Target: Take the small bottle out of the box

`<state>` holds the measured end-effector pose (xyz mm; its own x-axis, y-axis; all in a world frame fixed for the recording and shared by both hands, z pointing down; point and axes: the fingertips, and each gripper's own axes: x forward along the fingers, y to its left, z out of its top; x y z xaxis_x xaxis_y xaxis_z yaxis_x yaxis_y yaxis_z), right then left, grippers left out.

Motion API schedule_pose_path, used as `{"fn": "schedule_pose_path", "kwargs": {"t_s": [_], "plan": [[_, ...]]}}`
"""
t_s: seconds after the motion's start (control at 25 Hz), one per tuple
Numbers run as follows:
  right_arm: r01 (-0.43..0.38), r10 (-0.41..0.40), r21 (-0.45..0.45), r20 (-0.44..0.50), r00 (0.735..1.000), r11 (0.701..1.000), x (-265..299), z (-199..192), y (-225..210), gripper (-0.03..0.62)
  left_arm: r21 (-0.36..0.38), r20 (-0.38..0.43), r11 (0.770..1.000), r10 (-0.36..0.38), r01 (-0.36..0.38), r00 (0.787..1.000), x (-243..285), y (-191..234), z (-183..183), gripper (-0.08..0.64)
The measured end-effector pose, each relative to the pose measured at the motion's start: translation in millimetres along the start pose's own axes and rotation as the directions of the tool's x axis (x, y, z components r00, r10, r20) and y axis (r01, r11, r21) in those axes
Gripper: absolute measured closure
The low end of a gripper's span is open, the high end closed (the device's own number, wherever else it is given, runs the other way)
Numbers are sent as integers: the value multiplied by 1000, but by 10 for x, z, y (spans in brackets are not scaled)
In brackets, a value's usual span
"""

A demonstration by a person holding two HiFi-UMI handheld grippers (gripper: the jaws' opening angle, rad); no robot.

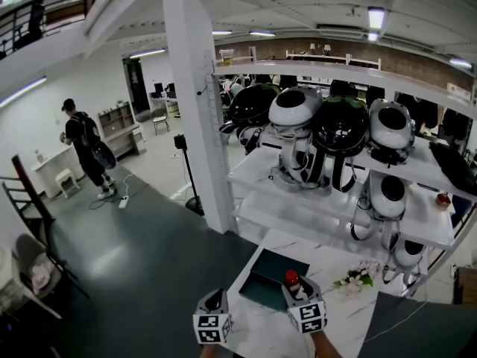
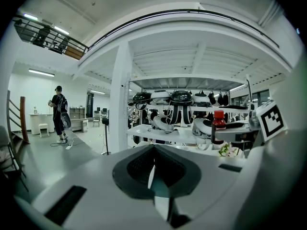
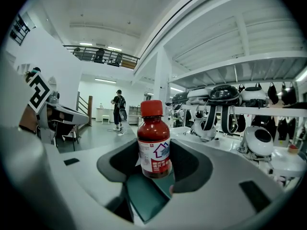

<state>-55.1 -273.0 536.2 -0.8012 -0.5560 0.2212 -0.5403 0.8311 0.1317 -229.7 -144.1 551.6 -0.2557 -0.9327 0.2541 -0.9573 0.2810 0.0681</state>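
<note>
A small brown bottle (image 3: 154, 150) with a red cap and a white label stands upright between the jaws of my right gripper (image 3: 154, 163), which is shut on its lower body. In the head view the bottle (image 1: 291, 279) sits in the right gripper (image 1: 295, 291) at the right rim of the open dark teal box (image 1: 258, 286) on the white marble table (image 1: 350, 315). My left gripper (image 1: 215, 304) hangs just left of the box; its jaws (image 2: 153, 152) meet with nothing between them. From the left gripper view the bottle (image 2: 218, 126) shows at the right.
A small bunch of flowers (image 1: 356, 278) lies on the table right of the box. Behind it stand white shelves (image 1: 417, 174) with several helmet-like heads. A white pillar (image 1: 195, 103) rises at the left. A person (image 1: 86, 149) stands far off on the grey floor.
</note>
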Motion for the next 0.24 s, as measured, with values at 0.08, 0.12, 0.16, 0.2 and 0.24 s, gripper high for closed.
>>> {"fn": "schedule_pose_path", "kwargs": {"t_s": [0.08, 0.12, 0.16, 0.2, 0.24], "plan": [[-2, 2, -5, -2, 1000, 1000, 6, -1, 4, 371, 0, 2, 1000, 1, -1, 1000, 0, 0, 3, 541], [-3, 3, -5, -2, 1000, 1000, 11, 3, 10, 371, 0, 2, 1000, 0, 0, 1000, 3, 5, 4, 541], [-3, 3, -5, -1, 1000, 1000, 17, 8, 17, 371, 1, 1, 1000, -1, 1, 1000, 6, 11, 4, 541], [-3, 3, -5, -1, 1000, 1000, 23, 13, 26, 371, 1, 0, 1000, -1, 1, 1000, 8, 18, 5, 541], [-4, 4, -5, -1, 1000, 1000, 28, 18, 34, 371, 2, -1, 1000, -2, 2, 1000, 9, 24, 6, 541]]}}
